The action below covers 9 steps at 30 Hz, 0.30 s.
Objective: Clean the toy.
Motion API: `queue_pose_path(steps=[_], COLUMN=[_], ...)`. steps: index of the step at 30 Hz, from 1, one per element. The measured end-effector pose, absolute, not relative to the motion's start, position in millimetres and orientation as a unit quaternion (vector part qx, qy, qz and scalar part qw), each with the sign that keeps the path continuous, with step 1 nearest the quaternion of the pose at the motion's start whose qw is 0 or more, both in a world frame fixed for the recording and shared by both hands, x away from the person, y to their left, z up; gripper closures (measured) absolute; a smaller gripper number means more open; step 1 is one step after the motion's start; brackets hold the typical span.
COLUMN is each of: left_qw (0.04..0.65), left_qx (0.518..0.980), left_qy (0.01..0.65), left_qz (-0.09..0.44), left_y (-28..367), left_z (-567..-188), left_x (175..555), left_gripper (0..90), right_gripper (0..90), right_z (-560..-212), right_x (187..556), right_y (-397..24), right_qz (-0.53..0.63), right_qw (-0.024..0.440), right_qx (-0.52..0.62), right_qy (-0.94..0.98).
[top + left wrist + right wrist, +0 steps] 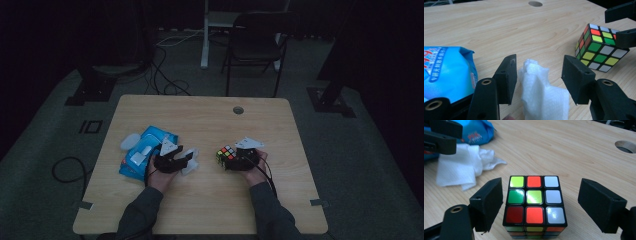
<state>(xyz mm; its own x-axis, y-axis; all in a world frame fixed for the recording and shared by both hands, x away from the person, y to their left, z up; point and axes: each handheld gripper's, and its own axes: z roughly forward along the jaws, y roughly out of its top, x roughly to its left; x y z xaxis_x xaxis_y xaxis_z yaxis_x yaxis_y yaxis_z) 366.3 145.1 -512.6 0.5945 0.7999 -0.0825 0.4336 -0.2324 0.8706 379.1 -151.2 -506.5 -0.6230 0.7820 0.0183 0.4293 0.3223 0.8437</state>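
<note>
cube [534, 200] clear of right pads [489, 201]

My scrambled Rubik's cube [534, 202] sits flat on the desk [210, 120], toward four o'clock. My crumpled white tissue [541, 90] lies at its nine o'clock, well apart.

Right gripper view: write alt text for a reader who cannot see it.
A scrambled plastic puzzle cube with coloured squares stands on a light wooden table between the right gripper's two open black jaws, which do not touch it. A crumpled white paper tissue lies behind to the left, beside a blue plastic packet.
</note>
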Motion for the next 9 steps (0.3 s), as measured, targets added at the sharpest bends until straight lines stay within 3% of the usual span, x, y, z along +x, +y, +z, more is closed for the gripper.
queue_pose_path(steps=[9], left_qw=[0.474], left_qx=[0.756], left_qy=[0.406], left_qz=[0.196], left_y=[149], left_z=[-507], left_x=[363], left_gripper=[47.5], right_gripper=[21.5], right_z=[-498], right_x=[377], right_y=[-165], right_qz=[0.452], right_qw=[0.206], right_qx=[0.392], right_qy=[0.775])
